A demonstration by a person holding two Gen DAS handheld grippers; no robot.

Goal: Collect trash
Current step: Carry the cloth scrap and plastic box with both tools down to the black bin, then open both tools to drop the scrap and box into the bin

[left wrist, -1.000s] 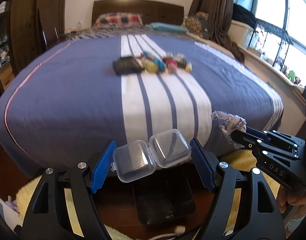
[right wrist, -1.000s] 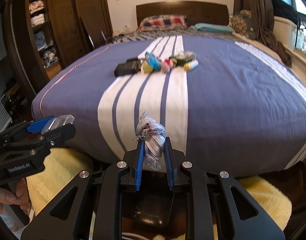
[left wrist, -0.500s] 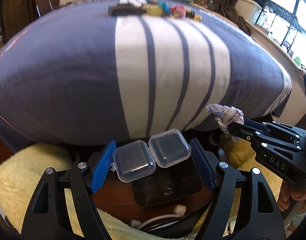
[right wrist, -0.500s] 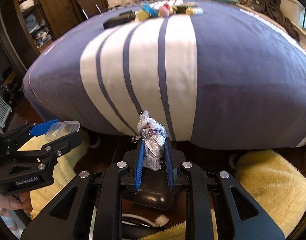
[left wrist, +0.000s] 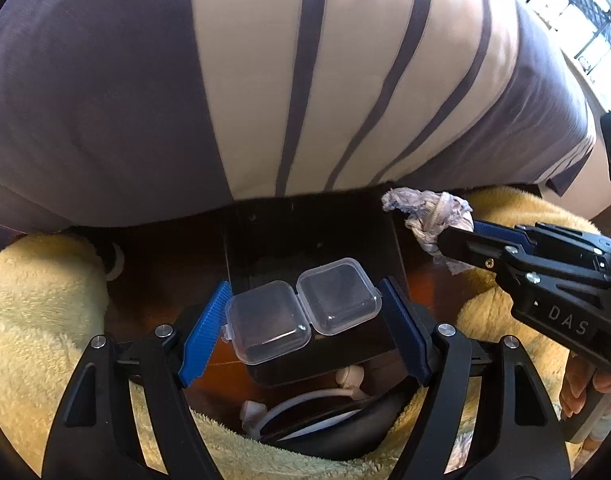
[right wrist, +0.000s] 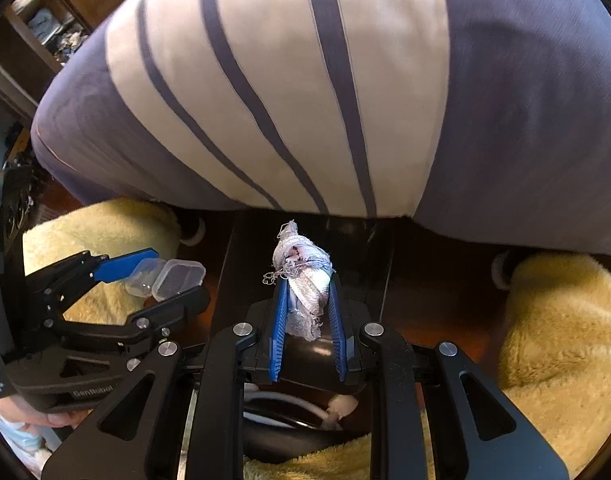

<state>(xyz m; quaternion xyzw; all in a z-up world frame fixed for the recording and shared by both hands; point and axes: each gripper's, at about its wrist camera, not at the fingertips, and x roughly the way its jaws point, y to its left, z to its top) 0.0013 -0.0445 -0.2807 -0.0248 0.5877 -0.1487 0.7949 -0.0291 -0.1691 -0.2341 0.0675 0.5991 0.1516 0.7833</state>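
Observation:
My left gripper (left wrist: 303, 312) is shut on a clear hinged plastic case (left wrist: 301, 310) and holds it over a dark bin (left wrist: 313, 240) on the floor at the foot of the bed. The case also shows in the right wrist view (right wrist: 165, 276). My right gripper (right wrist: 305, 300) is shut on a crumpled grey-white wad of gauze (right wrist: 303, 276) above the same dark bin (right wrist: 305, 236). The wad also shows at the right of the left wrist view (left wrist: 429, 212), beside the bin's right rim.
The purple bed with white stripes (left wrist: 265, 80) overhangs the bin's far side. Fluffy yellow rugs (left wrist: 33, 304) (right wrist: 561, 320) lie on both sides of the bin. White earphones (left wrist: 305, 396) lie on a dark object below the grippers. A wooden shelf (right wrist: 45, 28) stands at far left.
Both grippers have dropped and tilted down from bed height to just over the bin on the floor, each still holding its item. The bed top and its clutter have left view.

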